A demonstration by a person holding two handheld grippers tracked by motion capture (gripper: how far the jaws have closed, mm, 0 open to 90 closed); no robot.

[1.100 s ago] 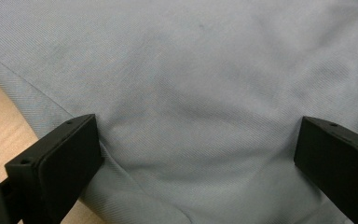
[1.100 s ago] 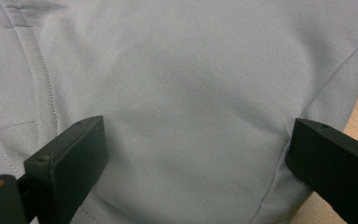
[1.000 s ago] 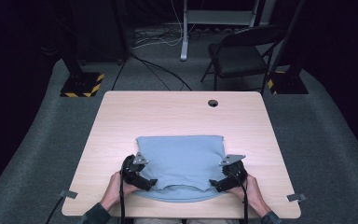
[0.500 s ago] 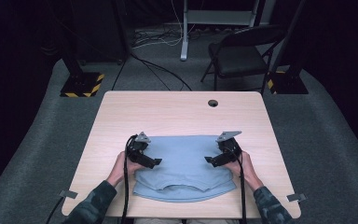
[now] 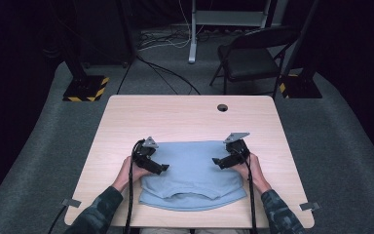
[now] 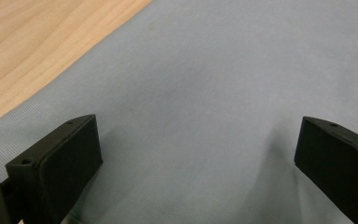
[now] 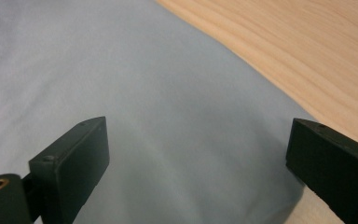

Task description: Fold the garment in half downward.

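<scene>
With both jaws spread wide, the left gripper and right gripper hovered over the folded blue shirt at the table's near centre; shallow bites risked dragging only the top layer.

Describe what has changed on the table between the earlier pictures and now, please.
Both hands moved away from the person: the left gripper and right gripper went from the near hem to mid-cloth, jaws open. The folded light blue cloth now lies flatter. The pale wooden table stayed put.
</scene>
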